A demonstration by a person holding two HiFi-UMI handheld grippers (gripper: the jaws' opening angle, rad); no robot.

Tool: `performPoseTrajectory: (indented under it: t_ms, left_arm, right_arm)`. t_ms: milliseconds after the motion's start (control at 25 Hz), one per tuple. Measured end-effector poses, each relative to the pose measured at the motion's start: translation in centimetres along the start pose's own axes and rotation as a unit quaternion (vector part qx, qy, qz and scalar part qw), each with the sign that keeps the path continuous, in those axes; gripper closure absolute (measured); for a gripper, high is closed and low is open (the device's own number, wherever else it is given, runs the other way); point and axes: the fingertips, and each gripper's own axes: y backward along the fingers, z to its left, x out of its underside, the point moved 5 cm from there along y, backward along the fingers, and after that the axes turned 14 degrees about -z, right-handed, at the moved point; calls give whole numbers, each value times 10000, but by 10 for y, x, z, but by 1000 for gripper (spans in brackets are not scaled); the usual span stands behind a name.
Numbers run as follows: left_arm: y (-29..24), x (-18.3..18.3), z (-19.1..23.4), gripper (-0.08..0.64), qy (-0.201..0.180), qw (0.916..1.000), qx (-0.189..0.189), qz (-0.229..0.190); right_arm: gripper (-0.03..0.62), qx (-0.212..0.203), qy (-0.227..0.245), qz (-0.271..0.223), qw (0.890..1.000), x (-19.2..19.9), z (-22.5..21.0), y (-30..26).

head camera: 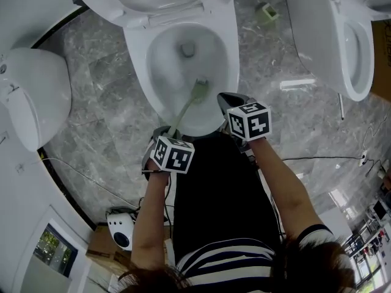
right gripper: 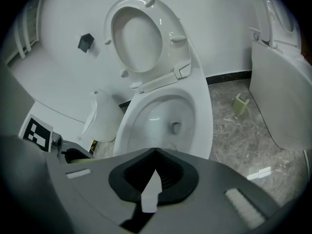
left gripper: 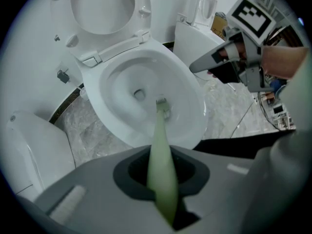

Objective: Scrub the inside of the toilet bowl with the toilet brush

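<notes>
Left gripper (left gripper: pixel 164 152): being held clamped on the toilet brush (left gripper: pixel 160 126), for reaching inside the toilet bowl (left gripper: pixel 195 106).
Right gripper (right gripper: pixel 156 152): being held aside, jaws together, empty.

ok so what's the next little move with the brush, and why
Probably drag the toilet brush sideways along the toilet bowl wall. The left tongs are shut on its pale green handle, and its bristles are inside, toward the near side, short of the drain hole.
</notes>
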Motion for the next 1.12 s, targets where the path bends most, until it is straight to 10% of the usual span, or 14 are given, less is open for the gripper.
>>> performPoseTrajectory:
  t_ms: [1120]
  left_arm:
    - [-34,-107,25,560,-468,9960,21,-759]
  right_arm:
    - [597,38,-77,-71,9999,-14,-19,-10]
